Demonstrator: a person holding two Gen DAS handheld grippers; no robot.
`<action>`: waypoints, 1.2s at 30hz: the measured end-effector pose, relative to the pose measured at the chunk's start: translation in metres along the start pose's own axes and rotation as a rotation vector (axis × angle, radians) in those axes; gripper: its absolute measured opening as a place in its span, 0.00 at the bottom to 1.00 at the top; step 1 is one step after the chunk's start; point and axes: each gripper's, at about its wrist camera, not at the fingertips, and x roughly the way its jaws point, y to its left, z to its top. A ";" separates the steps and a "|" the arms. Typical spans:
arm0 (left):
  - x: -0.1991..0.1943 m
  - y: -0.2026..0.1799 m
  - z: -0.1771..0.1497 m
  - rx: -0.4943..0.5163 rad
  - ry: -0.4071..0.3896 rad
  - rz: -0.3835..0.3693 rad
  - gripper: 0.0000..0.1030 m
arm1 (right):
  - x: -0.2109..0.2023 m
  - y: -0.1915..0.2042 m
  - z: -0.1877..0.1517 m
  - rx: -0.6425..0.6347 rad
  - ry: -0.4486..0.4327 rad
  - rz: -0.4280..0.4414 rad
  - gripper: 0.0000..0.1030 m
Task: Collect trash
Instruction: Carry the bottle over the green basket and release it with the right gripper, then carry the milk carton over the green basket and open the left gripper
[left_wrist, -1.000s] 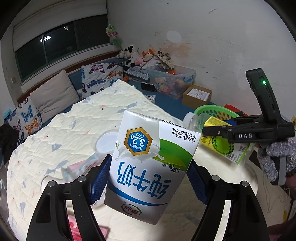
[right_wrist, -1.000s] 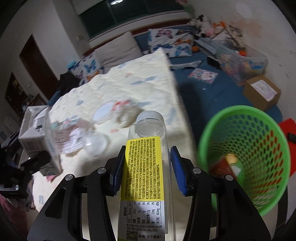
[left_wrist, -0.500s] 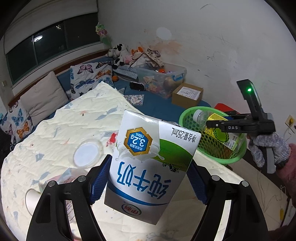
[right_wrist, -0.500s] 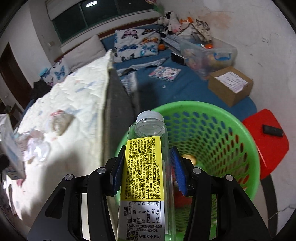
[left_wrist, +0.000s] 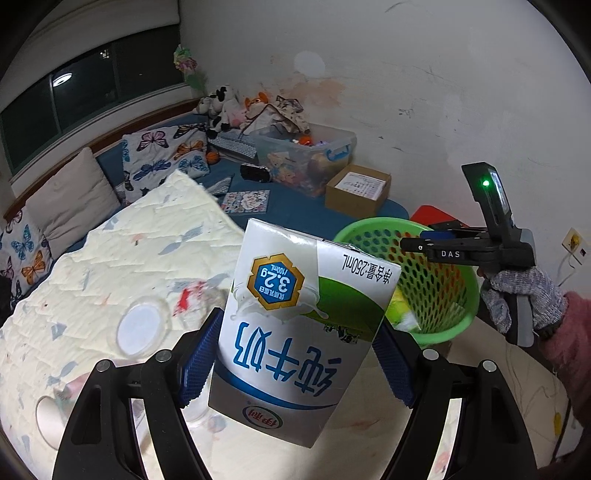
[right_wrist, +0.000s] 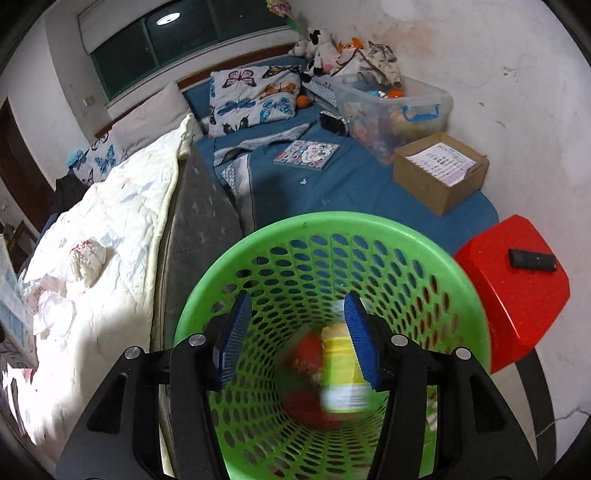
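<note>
trash in play: a white, blue and green milk carton (left_wrist: 299, 332), pinched upside down between the left gripper (left_wrist: 295, 362) pads above the cream quilted bed (left_wrist: 122, 266). the right gripper (right_wrist: 297, 341), held by a grey-gloved hand (left_wrist: 524, 299), points down into the green perforated plastic basket (right_wrist: 443, 280); its jaws have just been opening and stand apart, empty. a blurred clear yellow-labelled bottle (right_wrist: 341, 369) lies inside the basket among red wrappers (right_wrist: 308, 402).
</note>
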 end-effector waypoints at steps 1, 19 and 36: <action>0.002 -0.003 0.002 0.003 0.001 -0.008 0.73 | -0.004 -0.002 -0.002 0.003 -0.007 0.003 0.52; 0.050 -0.069 0.035 0.072 0.052 -0.091 0.73 | -0.054 -0.021 -0.034 0.008 -0.038 -0.007 0.60; 0.101 -0.099 0.046 0.047 0.135 -0.156 0.73 | -0.068 -0.029 -0.055 0.020 -0.046 -0.003 0.63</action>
